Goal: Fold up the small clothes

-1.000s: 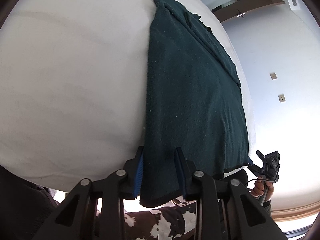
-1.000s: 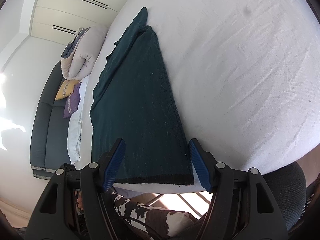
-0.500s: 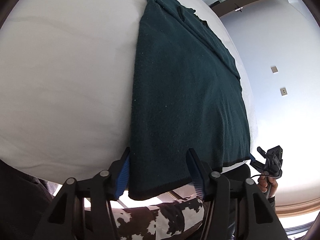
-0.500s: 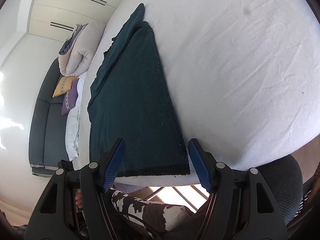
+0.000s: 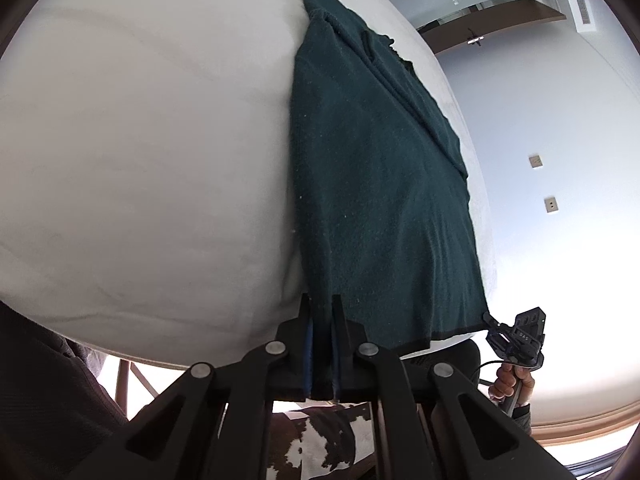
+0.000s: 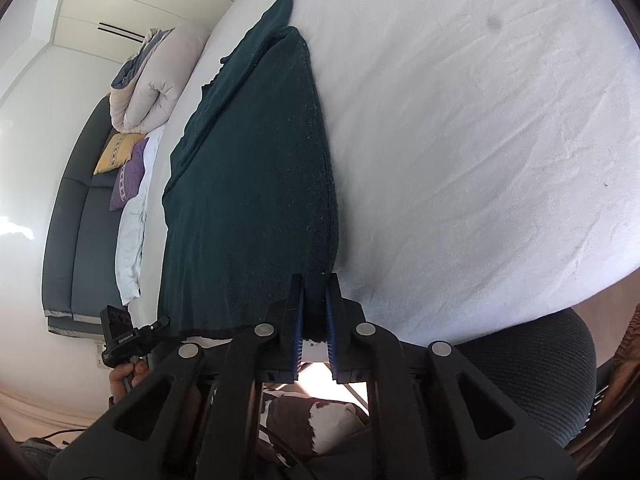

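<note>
A dark green knitted garment (image 5: pixel 376 184) lies lengthwise on a white bed sheet (image 5: pixel 140 160), folded into a long strip, its near hem at the bed's edge. My left gripper (image 5: pixel 321 300) is shut on the hem's near left corner. My right gripper (image 6: pixel 314 280) is shut on the hem's near right corner of the same garment (image 6: pixel 248 184). Each gripper also shows in the other view: the right one (image 5: pixel 490 318) at the far hem corner, the left one (image 6: pixel 162 324) likewise.
A rolled duvet (image 6: pixel 156 76), yellow and purple cushions (image 6: pixel 124 160) and a grey sofa (image 6: pixel 72 216) lie beyond the bed on the left. A grey mesh chair (image 6: pixel 540 360) stands at the near right. The wrinkled white sheet (image 6: pixel 480 140) stretches right.
Both grippers were open around the hem corners half a second ago; both have closed on the garment's hem, and the cloth near each grip has bunched slightly.
</note>
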The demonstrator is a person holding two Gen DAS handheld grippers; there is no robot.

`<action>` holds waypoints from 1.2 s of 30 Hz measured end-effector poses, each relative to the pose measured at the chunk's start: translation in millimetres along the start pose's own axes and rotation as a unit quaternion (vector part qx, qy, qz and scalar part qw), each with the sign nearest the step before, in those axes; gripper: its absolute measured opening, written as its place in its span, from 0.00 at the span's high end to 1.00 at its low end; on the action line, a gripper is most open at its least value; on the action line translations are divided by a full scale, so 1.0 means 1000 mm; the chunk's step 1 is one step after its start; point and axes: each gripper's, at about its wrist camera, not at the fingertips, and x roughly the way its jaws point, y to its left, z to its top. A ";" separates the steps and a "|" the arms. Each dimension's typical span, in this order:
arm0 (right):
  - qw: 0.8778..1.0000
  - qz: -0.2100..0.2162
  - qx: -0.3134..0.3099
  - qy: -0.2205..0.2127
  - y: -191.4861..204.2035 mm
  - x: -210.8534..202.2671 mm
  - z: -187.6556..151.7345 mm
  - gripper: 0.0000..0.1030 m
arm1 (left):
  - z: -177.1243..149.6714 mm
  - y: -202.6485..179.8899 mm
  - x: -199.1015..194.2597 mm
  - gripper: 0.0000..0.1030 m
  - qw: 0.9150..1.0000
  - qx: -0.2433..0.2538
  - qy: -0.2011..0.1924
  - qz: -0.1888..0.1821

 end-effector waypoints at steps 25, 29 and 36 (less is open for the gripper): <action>0.987 0.136 -0.011 -0.087 0.083 -0.020 0.115 0.93 | 0.107 -0.027 -0.036 0.94 0.977 -0.064 -0.102 -0.176; 0.986 0.128 -0.011 -0.102 0.102 -0.006 0.162 0.93 | 0.154 -0.032 -0.028 0.95 0.974 -0.073 -0.117 -0.180; 0.987 0.111 0.006 -0.119 0.120 0.037 0.253 0.93 | 0.246 -0.044 -0.003 0.94 0.975 -0.066 -0.126 -0.168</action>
